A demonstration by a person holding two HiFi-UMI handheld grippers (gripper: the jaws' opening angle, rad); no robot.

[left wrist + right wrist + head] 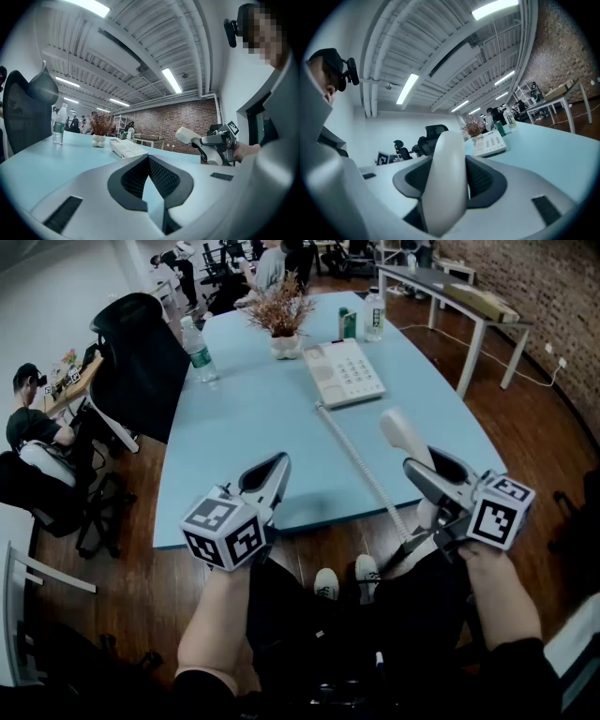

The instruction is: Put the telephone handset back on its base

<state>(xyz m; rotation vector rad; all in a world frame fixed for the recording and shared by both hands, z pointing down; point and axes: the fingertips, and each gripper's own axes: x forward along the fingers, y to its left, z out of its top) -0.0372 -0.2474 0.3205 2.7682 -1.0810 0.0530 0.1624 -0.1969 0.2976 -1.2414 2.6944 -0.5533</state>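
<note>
The white telephone base (345, 373) lies on the far half of the light-blue table (244, 427), keypad up; it also shows as the base (125, 148) and base (491, 144) in the gripper views. A coiled cord (361, 465) runs from it toward the near edge, up to the white handset (403, 432). My right gripper (424, 470) is shut on the handset (447, 178), holding it tilted above the table's near right edge. My left gripper (278, 463) hovers at the near edge, shut and holding nothing; its tips (149, 157) meet. The left gripper view shows the held handset (187, 135) off to its right.
A potted dry plant (281, 320), a water bottle (199, 352), a second bottle (373, 315) and a green can (348, 324) stand beyond the base. A black office chair (141, 352) is at the table's left. Another desk (469, 296) is at the back right.
</note>
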